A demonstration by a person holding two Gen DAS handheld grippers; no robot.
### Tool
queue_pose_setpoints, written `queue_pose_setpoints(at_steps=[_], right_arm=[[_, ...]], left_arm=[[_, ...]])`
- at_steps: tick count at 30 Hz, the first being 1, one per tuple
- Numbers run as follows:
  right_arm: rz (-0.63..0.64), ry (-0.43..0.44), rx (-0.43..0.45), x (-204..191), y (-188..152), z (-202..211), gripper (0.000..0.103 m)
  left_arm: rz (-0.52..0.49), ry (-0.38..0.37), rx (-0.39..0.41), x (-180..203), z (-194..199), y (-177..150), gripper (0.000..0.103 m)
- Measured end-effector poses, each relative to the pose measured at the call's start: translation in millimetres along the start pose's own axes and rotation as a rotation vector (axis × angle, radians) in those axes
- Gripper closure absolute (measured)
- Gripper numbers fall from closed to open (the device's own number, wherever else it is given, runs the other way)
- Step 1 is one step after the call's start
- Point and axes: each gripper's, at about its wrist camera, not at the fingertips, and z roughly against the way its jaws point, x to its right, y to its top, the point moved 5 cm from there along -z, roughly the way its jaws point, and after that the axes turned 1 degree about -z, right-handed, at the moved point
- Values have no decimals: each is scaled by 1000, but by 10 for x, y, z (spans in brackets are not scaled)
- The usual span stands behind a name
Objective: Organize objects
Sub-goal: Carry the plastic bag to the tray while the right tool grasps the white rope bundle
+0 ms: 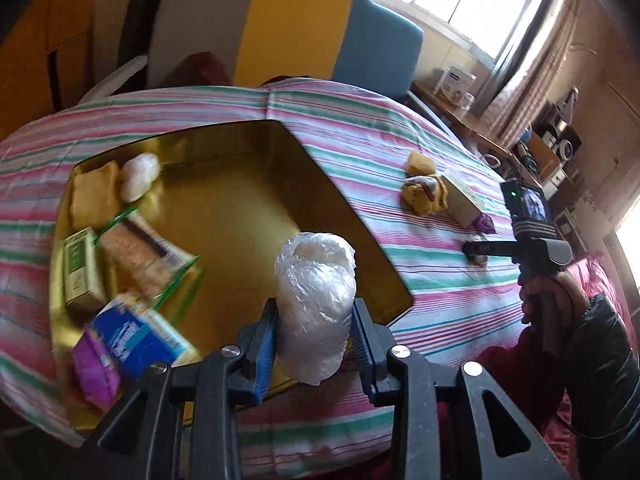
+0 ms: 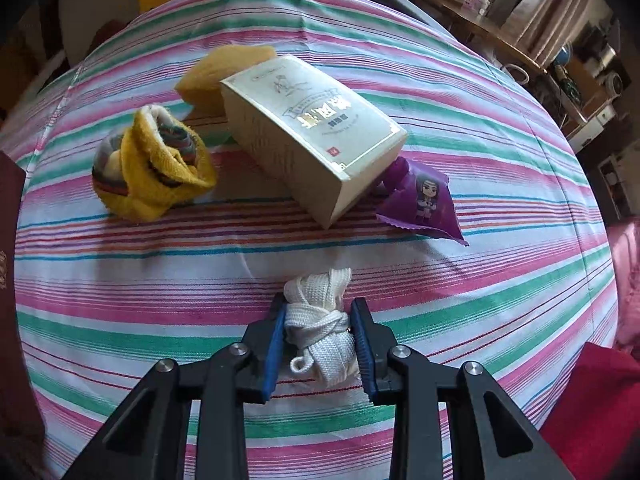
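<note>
My left gripper [image 1: 314, 322] is shut on a clear plastic-wrapped bundle [image 1: 316, 300] and holds it above the near part of a gold tray [image 1: 248, 208]. The tray holds several packets and boxes along its left side, among them a blue box [image 1: 136, 338] and a purple packet [image 1: 96, 368]. My right gripper [image 2: 318, 330] is shut on a bundle of white cord [image 2: 320, 328] that rests on the striped cloth [image 2: 160, 280]. Beyond it lie a cream box [image 2: 312, 132], a purple sachet [image 2: 424, 200], a yellow rolled sock [image 2: 152, 164] and a yellow sponge [image 2: 216, 76].
In the left wrist view the right gripper [image 1: 480, 248] shows at the right with a hand and a dark sleeve [image 1: 600, 360]. A chair with grey, yellow and blue panels [image 1: 288, 28] stands behind the table. A dark red book edge [image 2: 10, 240] lies at the far left.
</note>
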Motion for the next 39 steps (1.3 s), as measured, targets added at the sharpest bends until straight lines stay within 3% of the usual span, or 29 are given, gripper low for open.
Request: queue_pose_setpoints(at_steps=[9,17,25,29,31,37,39], right_arm=[[45,-43,20,-76,-15,9,72],[57,-54,28,-153,23,27,72],[67,-57,32,-158,-34,84,72],[67,-57,33,-161,-19,68,72],[66,-58,32,-159,-17,63,72],[64,-56,32,-168,-17,73,72],[67,-58,34,-174,-15,75,72]], left_arm=[[178,84,32,-768,250,-243,69],[193,100,38,-852,192,-182,69],[232,49,29,-935,-33,255,69],[222,70,16,-1002,-274,598,69],[220,111,-31,-1084,-516,709,69],[235,183,-86,-1308,-921,804,69],[268,184,-99,-1381,-995,805,64]])
